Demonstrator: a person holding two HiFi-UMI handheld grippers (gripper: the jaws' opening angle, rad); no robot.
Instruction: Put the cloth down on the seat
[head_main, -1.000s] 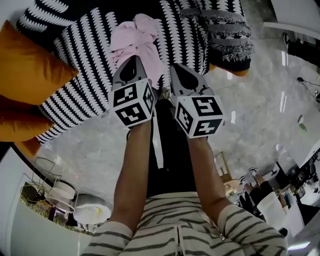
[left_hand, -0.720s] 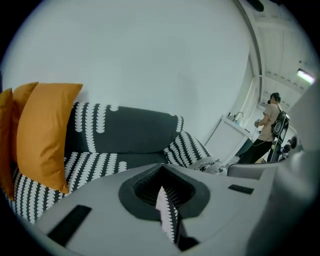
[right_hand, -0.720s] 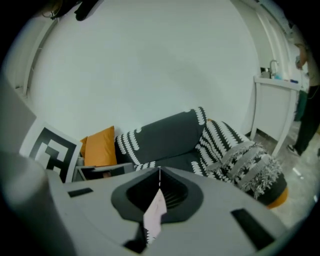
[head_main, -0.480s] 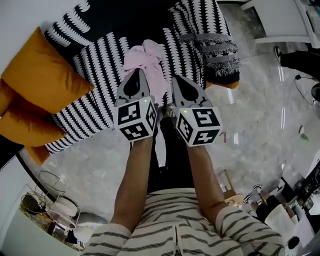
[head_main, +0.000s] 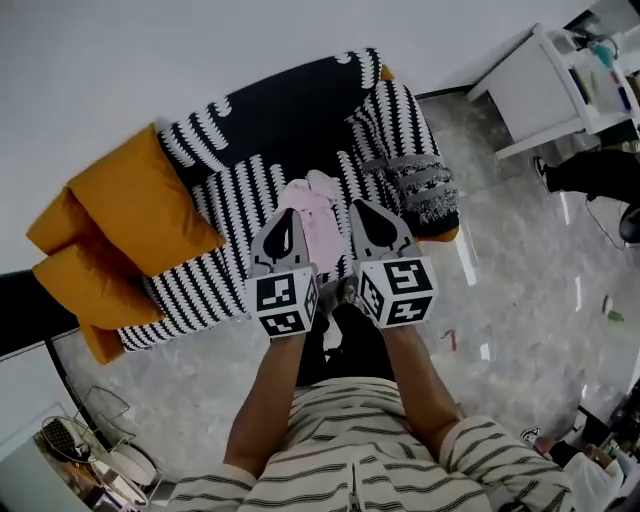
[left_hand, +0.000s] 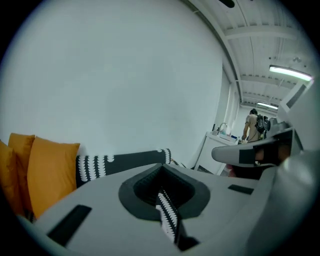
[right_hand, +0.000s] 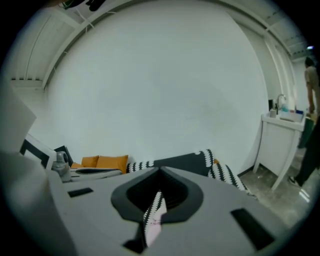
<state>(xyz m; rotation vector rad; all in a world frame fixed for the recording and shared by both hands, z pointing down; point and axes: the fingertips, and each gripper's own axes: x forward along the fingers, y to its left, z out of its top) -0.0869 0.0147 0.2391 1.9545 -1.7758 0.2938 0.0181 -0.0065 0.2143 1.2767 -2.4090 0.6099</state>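
- Holding both pairs of jaws shut and empty: on my left gripper (head_main: 287, 214) they meet along a thin slit, and on my right gripper (head_main: 363, 208) they stand the same way. Nothing is pinched in either.
- Through the left slit I see only black-and-white pattern. Through the right one there is a sliver of pink below that pattern.
- Just beyond and below both tips lies the pink cloth (head_main: 318, 215), bunched on the seat (head_main: 200, 290). My jaws are up in the air, clear of it.
- The cloth sits in the gap between my two grippers, its long axis running away from me, much as the jaws point. Neither hand looks clearly nearer.
- By my reckoning it is already down. Any further touch would mean going forward and down along that axis.
- Further left on the seat are orange cushions (head_main: 140, 215).
- A white cabinet (head_main: 545, 85) stands far to the right.
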